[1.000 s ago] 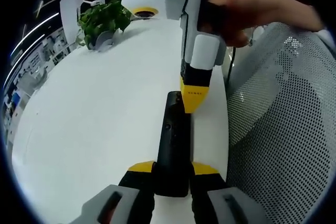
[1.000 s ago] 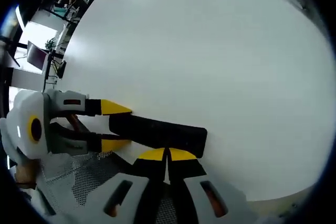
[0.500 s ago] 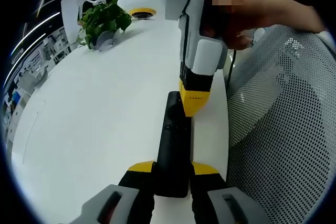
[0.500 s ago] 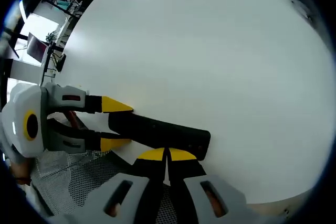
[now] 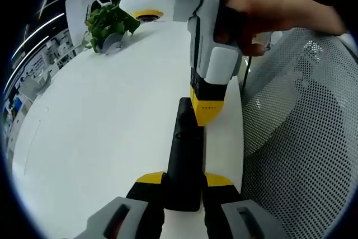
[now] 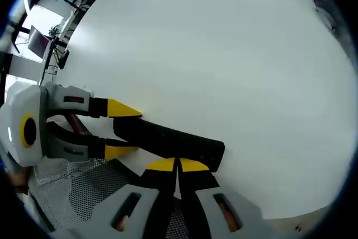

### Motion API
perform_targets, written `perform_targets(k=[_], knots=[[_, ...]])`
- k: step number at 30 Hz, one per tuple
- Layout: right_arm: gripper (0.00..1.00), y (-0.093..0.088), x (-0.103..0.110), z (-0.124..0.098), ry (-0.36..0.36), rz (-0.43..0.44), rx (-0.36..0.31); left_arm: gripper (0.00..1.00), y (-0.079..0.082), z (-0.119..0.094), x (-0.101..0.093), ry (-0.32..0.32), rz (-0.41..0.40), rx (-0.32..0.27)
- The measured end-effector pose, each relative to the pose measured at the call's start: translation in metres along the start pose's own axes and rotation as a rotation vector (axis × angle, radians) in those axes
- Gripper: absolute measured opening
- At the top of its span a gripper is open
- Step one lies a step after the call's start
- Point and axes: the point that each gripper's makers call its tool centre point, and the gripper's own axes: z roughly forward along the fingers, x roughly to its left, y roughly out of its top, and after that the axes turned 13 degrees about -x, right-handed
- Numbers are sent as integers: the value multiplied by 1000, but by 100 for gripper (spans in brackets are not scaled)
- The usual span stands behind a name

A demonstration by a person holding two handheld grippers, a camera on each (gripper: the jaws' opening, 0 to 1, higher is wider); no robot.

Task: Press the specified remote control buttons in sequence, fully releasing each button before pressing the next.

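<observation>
Where the white table curved away toward an open office space, a potted green plant stood at its far edge, and a grey mesh chair back rose just beside the near edge. The black remote control lay flat on the table near that edge. The left gripper held the remote's near end clamped between its yellow-tipped jaws. The right gripper, grasped from above by a hand, pointed steeply down with its jaws pressed together, their yellow tip touching the remote's far end. In the right gripper view, the closed tips of the right gripper met the remote control at one end while the left gripper straddled the other. Compared with a second earlier, the right gripper had shifted slightly toward the remote's middle; the remote and left gripper stayed put.
</observation>
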Motion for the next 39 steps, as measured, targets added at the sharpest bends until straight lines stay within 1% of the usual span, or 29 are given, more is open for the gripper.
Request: perform_targets(k=[2, 4, 8, 10, 13, 16, 20, 25, 27, 28, 30, 39], knots=[[0, -1, 0, -1, 15, 19, -12, 25, 0, 0, 0, -2, 4, 3], [0, 0, 0, -1, 19, 37, -5, 25, 0, 0, 0, -4, 9, 5], [0, 0, 2, -1, 3, 16, 11, 25, 0, 0, 0, -5, 8, -1], [0, 0, 1, -2, 2, 22, 11, 25, 0, 0, 0, -5, 8, -3], [0, 0, 1, -3, 0, 34, -1, 25, 0, 0, 0, -4, 8, -4], [0, 4, 0, -5, -20, 9, -30, 25, 1, 0, -1, -4, 7, -6], [0, 6, -1, -4, -20, 11, -43, 25, 1, -1, -1, -4, 7, -5], [0, 14, -2, -3, -32, -6, -77, 25, 1, 0, 0, -5, 8, -3], [0, 14, -1, -1, -28, -13, -73, 25, 1, 0, 0, -5, 7, -4], [0, 12, 0, 1, -23, -14, -60, 25, 1, 0, 0, -5, 7, -4], [0, 13, -1, 0, -26, -23, -63, 25, 1, 0, 0, -5, 7, -4], [0, 15, -2, 1, -34, -11, -62, 25, 1, 1, 1, 2, 0, -6]])
